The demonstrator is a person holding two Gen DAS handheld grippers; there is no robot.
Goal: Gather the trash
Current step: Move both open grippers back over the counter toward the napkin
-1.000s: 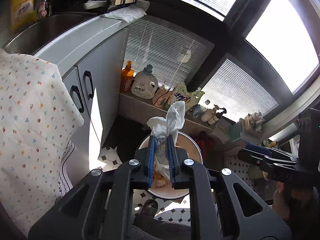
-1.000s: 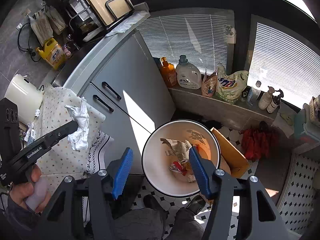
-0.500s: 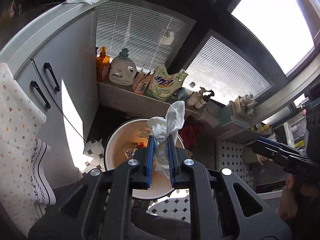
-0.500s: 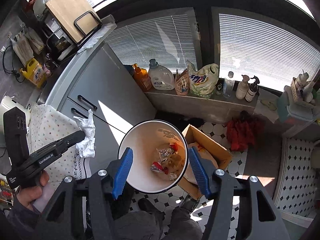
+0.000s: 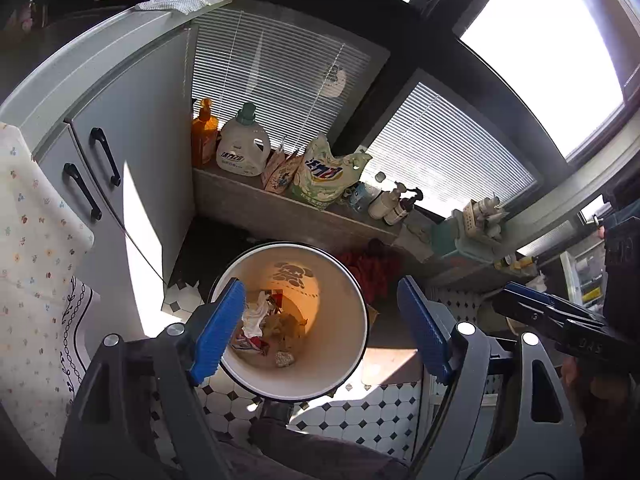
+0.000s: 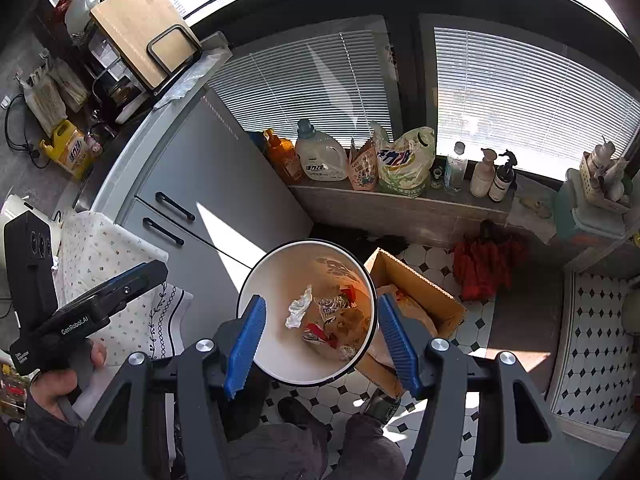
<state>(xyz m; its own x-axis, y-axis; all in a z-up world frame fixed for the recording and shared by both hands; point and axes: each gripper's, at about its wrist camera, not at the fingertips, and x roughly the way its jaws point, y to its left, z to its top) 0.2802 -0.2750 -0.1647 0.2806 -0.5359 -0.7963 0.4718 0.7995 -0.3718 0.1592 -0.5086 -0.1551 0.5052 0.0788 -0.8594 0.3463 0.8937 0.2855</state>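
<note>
The main risk from here is the light, crumpled white tissue point(image 5: 256, 316) catching air or the rim and landing on the black-and-white tiled floor point(image 5: 384, 412), since it drops loose. It lies inside the round white plastic bin point(image 5: 352, 360), among foil and red wrappers. The left gripper point(image 5: 320, 326) is opening wide above the bin with nothing between its jaws; the right gripper point(image 6: 320, 342) stands half open, empty too.

Left gripper point(image 5: 320, 328) opens, nothing between its jaws, above a white bin point(image 5: 348, 364) at lower centre; a crumpled tissue point(image 5: 256, 316) lies inside among wrappers.
</note>
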